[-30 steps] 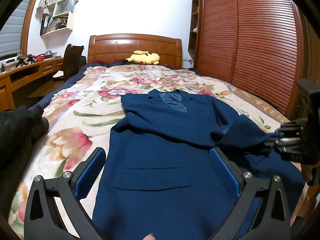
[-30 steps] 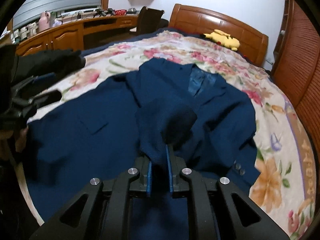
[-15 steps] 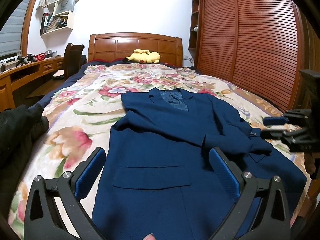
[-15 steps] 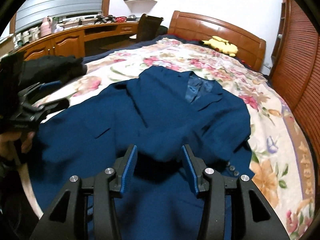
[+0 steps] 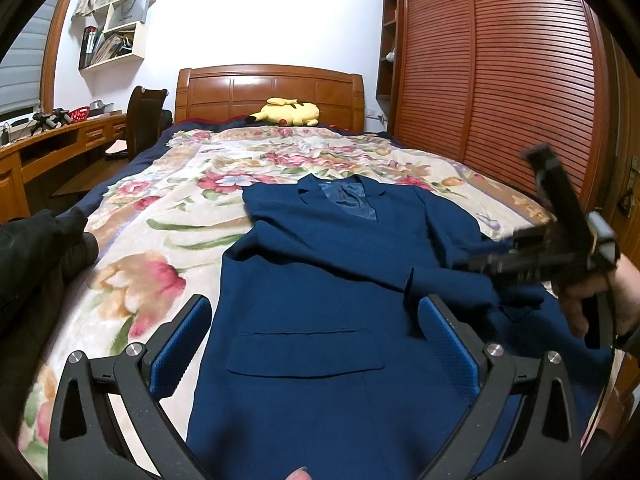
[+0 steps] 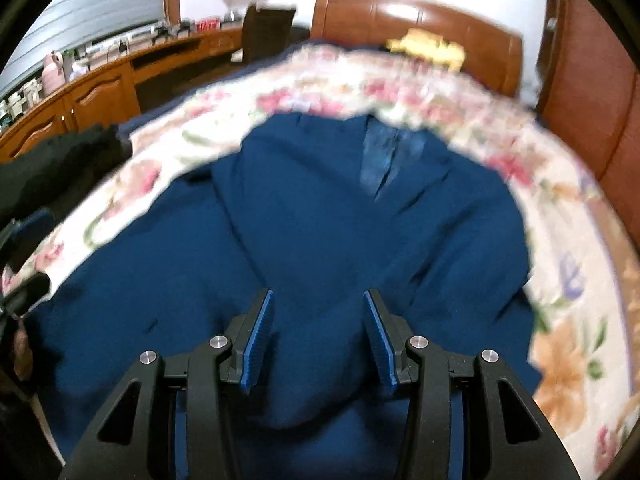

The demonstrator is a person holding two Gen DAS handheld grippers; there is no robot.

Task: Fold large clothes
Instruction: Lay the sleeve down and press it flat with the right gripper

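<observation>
Jacket lies long, collar away from me.
My right gripper (image 6: 318,332), jaws wide and empty, is nearest the folded sleeve (image 6: 320,360); left gripper (image 5: 314,344) jaws are wide too, over the blue jacket (image 5: 320,280).

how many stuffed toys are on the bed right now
1. A yellow plush toy lies at the head of the bed, against the headboard, beyond the blue jacket. Others could be hidden outside the views.

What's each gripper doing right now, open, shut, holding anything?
Left gripper: open, nothing between its fingers, jacket below.
Right gripper: open, holding nothing, over the jacket.
</observation>
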